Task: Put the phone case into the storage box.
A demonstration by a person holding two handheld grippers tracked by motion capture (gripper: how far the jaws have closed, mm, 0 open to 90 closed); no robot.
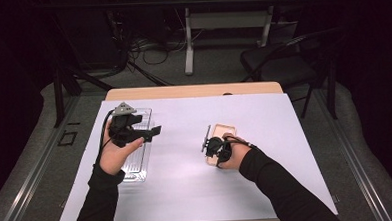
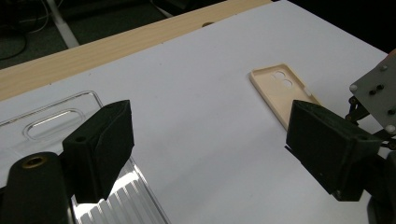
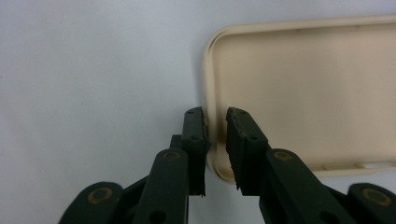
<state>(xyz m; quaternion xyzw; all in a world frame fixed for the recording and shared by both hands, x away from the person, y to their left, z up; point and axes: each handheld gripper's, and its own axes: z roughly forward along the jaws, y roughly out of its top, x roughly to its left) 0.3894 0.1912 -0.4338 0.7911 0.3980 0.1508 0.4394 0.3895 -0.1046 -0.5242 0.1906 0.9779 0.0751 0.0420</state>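
Right gripper (image 3: 215, 140): lowered at 3 o'clock, jaws narrowed astride beige phone case (image 3: 308, 93) rim, a gap visible. Left gripper (image 2: 210, 149): held wide open at 9 o'clock over clear tray (image 1: 143, 118). White sheet (image 1: 187, 191) laid on wooden table (image 1: 193, 90).

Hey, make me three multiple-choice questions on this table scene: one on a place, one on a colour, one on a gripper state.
1. Where does the clear plastic tray lie on the white sheet?
A left side
B right side
C far edge

2. What colour is the rectangular plastic phone case?
A blue
B beige
C red

3. How do the left gripper's jaws stand?
A shut on the case
B shut on the tray
C wide open, empty

Answers: 1 A, the high view shows it under the left hand. 2 B, both gripper views show beige. 3 C, bare sheet lies between its jaws.
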